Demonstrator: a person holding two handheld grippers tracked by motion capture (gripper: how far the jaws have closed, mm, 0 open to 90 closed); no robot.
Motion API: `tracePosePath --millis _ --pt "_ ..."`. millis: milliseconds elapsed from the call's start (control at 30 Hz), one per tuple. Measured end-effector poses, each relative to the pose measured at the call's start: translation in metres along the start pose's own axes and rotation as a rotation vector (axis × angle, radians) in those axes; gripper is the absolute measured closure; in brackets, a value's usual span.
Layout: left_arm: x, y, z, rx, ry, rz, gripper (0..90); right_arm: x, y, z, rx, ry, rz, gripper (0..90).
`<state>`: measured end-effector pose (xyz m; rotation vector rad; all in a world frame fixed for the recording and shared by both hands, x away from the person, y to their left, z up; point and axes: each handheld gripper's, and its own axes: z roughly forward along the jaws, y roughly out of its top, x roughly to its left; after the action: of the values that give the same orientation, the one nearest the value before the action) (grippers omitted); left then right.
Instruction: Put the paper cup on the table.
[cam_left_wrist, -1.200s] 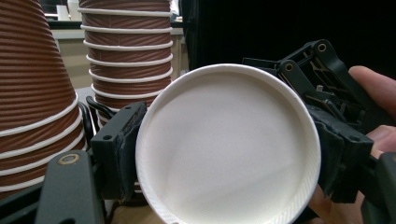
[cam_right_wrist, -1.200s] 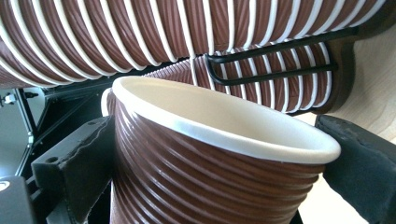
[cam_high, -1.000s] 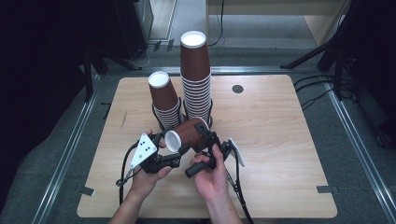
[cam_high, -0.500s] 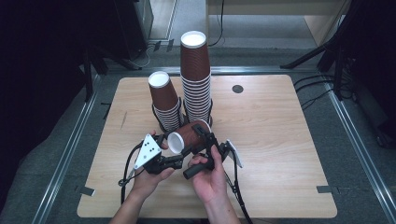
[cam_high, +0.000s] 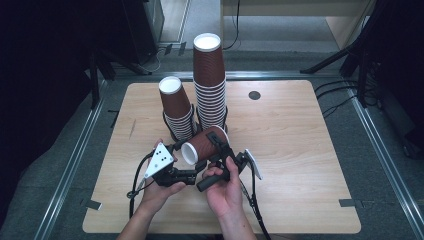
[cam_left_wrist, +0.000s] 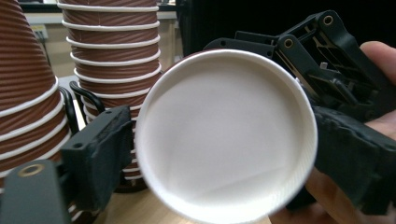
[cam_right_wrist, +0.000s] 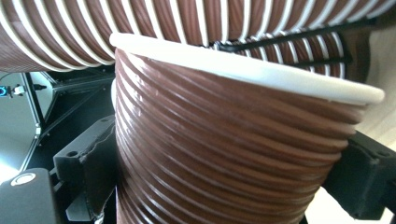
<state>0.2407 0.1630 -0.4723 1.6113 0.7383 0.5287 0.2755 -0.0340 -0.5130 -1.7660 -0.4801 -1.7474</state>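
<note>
A brown ribbed paper cup (cam_high: 206, 144) lies on its side in the air above the table's near middle. My right gripper (cam_high: 221, 151) is shut on its wall, with a black finger (cam_right_wrist: 91, 163) pressed to each side of the cup (cam_right_wrist: 224, 158). The cup's white base (cam_left_wrist: 229, 140) faces my left gripper (cam_high: 191, 175). That gripper's jaws have just been opening. One left finger (cam_left_wrist: 98, 149) stands beside the base rim and the other is hidden behind the cup, so the base end sits between them without a grip.
Two upside-down stacks of the same cups stand in black wire holders just behind my hands, a tall stack (cam_high: 209, 85) and a shorter stack (cam_high: 177, 107) to its left. The wooden table (cam_high: 300, 150) has a round black grommet (cam_high: 254, 95) at the back.
</note>
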Motion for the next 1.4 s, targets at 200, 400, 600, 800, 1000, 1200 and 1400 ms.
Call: tracePosePath --millis 200,400,600,800,1000,1200,1400 --pt "0.003 0.002 -0.004 -0.013 -0.012 -0.032 8.4 0.007 0.009 -0.004 -0.06 -0.001 -0.105 9.5" --pt "0.005 0.0 -0.004 0.001 -0.019 -0.049 8.4 0.012 0.02 -0.007 -0.098 -0.007 -0.214 9.5" --pt "0.01 -0.001 -0.008 -0.002 -0.008 -0.062 8.4 0.018 0.034 -0.01 -0.144 -0.03 -0.326 9.4" --pt "0.016 -0.004 -0.011 -0.002 0.006 -0.075 8.3 0.025 0.046 -0.009 -0.162 -0.062 -0.452 9.4" --pt "0.021 -0.009 -0.014 0.012 0.024 -0.086 8.4 0.03 0.056 -0.007 -0.2 -0.104 -0.631 9.4" --pt "0.029 -0.018 -0.016 0.032 0.067 -0.101 8.4 0.032 0.068 -0.007 -0.206 -0.145 -0.775 9.4" --pt "0.036 -0.028 -0.021 0.059 0.106 -0.11 8.4 0.033 0.079 -0.005 -0.225 -0.184 -0.896 9.4"
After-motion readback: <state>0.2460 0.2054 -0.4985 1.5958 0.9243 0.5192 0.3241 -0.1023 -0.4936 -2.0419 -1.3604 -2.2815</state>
